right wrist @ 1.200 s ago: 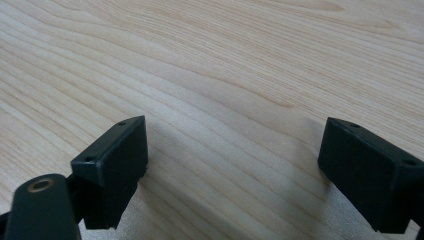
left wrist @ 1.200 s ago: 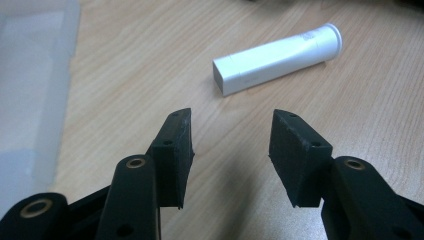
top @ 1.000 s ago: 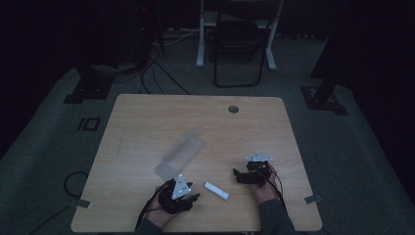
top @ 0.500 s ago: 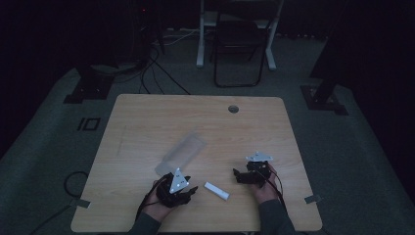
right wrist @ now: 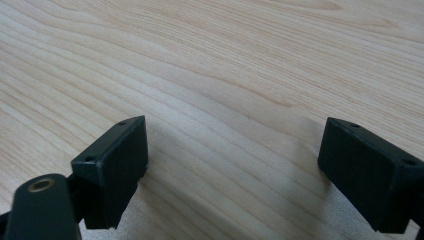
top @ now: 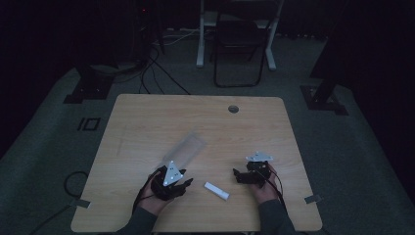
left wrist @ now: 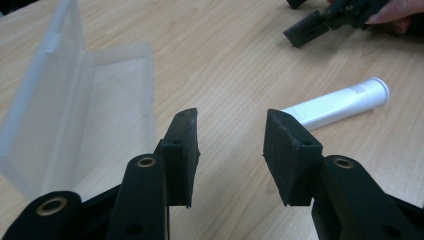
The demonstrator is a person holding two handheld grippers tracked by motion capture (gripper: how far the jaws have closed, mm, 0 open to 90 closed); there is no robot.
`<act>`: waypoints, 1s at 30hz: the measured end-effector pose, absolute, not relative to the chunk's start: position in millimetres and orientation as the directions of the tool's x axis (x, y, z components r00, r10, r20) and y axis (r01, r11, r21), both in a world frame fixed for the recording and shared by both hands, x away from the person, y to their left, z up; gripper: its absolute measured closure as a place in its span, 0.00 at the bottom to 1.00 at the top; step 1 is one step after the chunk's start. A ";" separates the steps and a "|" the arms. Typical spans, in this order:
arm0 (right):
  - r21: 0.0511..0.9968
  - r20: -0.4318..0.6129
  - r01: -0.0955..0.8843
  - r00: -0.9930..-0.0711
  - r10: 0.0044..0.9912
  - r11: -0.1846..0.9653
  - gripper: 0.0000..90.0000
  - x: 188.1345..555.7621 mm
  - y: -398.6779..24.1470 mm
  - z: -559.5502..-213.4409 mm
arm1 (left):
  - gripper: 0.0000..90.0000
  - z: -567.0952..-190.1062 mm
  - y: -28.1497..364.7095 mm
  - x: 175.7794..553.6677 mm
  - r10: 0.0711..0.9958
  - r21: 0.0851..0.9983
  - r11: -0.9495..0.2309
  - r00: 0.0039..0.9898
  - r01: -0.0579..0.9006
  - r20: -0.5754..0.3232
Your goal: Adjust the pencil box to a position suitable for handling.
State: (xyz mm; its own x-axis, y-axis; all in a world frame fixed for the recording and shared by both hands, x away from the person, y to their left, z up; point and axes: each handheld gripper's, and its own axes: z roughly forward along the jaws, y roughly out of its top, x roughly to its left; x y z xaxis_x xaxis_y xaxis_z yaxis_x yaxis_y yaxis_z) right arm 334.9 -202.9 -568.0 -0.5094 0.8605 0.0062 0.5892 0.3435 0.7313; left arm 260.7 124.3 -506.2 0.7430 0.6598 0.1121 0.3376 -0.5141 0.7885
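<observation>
Your left tool [left wrist: 230,150] has just been narrowing its jaws, nothing between them, so no grip yet; the white tube [left wrist: 336,104] lies flat on the counter [left wrist: 240,60] just beyond. Against a second ago, that hand has tipped up. Your right tool [right wrist: 232,165] gapes empty. Farther back sits the open clear case [top: 183,151].

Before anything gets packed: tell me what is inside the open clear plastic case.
The clear plastic hinged case lies open on the wooden table, and its tray looks bare. The white tube lies outside it. The raised frosted lid blurs whatever is behind it.
</observation>
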 end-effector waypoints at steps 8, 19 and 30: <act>0.731 0.006 0.589 -0.509 0.861 0.343 0.14 334.9 -202.8 -568.0 | 0.65 -501.9 131.3 267.9 0.672 0.786 -0.518 0.729 0.337 0.131; 0.731 0.007 0.589 -0.509 0.861 0.343 0.14 334.9 -202.8 -568.0 | 0.65 -491.8 142.6 278.4 0.703 0.802 -0.490 0.699 0.340 0.133; 0.731 0.006 0.589 -0.509 0.861 0.343 0.14 334.9 -202.9 -568.0 | 0.65 -483.1 158.3 293.0 0.751 0.819 -0.452 0.646 0.354 0.136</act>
State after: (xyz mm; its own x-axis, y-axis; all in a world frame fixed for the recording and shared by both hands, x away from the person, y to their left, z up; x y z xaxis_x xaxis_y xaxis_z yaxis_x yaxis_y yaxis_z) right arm 334.9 -202.9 -568.0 -0.5093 0.8606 0.0064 0.5895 0.3434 0.7312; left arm 293.0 158.3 -483.1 0.6464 0.7508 0.1358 0.3535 -0.4525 0.8187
